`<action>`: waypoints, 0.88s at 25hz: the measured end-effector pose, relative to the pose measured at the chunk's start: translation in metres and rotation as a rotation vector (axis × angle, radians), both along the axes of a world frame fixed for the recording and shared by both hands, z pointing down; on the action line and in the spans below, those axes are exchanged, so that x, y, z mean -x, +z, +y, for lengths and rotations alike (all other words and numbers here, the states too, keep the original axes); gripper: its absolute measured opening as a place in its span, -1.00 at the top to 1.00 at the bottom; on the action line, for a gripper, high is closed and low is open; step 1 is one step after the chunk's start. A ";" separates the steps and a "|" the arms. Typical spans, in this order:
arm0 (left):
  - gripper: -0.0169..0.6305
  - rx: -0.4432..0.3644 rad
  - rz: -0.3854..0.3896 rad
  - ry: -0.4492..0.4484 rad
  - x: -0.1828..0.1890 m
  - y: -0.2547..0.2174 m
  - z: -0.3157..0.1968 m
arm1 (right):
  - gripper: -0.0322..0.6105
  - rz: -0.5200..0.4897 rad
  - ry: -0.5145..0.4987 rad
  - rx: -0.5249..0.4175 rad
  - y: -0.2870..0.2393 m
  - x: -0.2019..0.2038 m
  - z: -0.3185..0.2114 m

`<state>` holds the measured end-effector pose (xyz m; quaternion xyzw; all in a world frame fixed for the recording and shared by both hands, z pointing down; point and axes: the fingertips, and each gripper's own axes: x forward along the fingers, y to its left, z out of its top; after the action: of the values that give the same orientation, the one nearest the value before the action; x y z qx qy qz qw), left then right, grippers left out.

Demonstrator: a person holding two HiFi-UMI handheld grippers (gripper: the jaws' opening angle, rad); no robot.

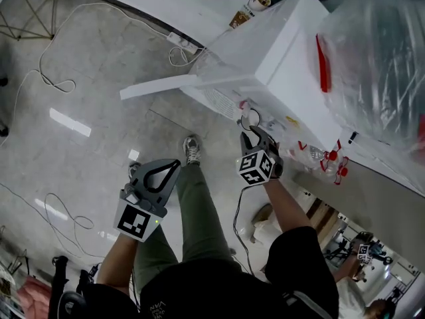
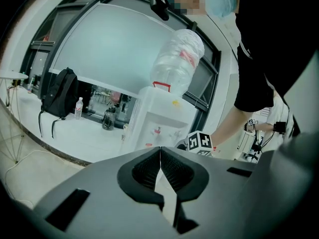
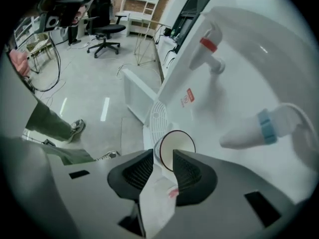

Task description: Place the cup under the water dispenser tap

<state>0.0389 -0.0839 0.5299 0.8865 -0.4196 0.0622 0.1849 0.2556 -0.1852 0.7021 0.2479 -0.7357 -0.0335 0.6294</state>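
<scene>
Office w/ swivel chair [image 3: 107, 34], water dispenser [image 2: 159, 113]

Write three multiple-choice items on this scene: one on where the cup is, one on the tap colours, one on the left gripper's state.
1. Where is the cup?
A. on the floor
B. between the jaws of the right gripper
C. on a desk

2. What colours mark the two taps of the water dispenser?
A. both green
B. yellow and black
C. red and blue

3. How does the left gripper stand?
A. shut, with nothing in it
B. wide open
C. shut on a bottle

Answers:
1 B: the right gripper view shows the cup's wall pinched between the jaws.
2 C: the red tap sits beside the blue tap.
3 A: in the left gripper view the jaws meet with nothing between them.
</scene>
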 end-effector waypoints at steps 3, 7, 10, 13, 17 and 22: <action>0.89 -0.008 0.001 0.008 0.002 -0.017 0.000 | 0.58 -0.069 0.097 -0.009 -0.027 0.004 0.008; 0.89 -0.021 -0.001 0.043 -0.002 -0.049 0.004 | 0.58 -0.177 0.239 -0.025 -0.070 0.010 0.023; 0.89 -0.037 -0.003 0.070 -0.006 -0.076 0.009 | 0.58 -0.256 0.318 -0.054 -0.106 0.016 0.036; 0.89 -0.041 -0.011 0.094 -0.007 -0.101 0.020 | 0.58 -0.324 0.374 -0.084 -0.142 0.023 0.051; 0.89 -0.039 -0.017 0.092 -0.006 -0.130 0.036 | 0.58 -0.426 0.471 -0.124 -0.185 0.027 0.067; 0.89 -0.061 -0.042 0.092 0.002 -0.163 0.052 | 0.58 -0.571 0.577 -0.200 -0.243 0.037 0.079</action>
<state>0.0367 -0.0322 0.3664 0.9087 -0.3837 0.0764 0.1458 0.2184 -0.1059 0.4595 0.5032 -0.7741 0.1430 0.3565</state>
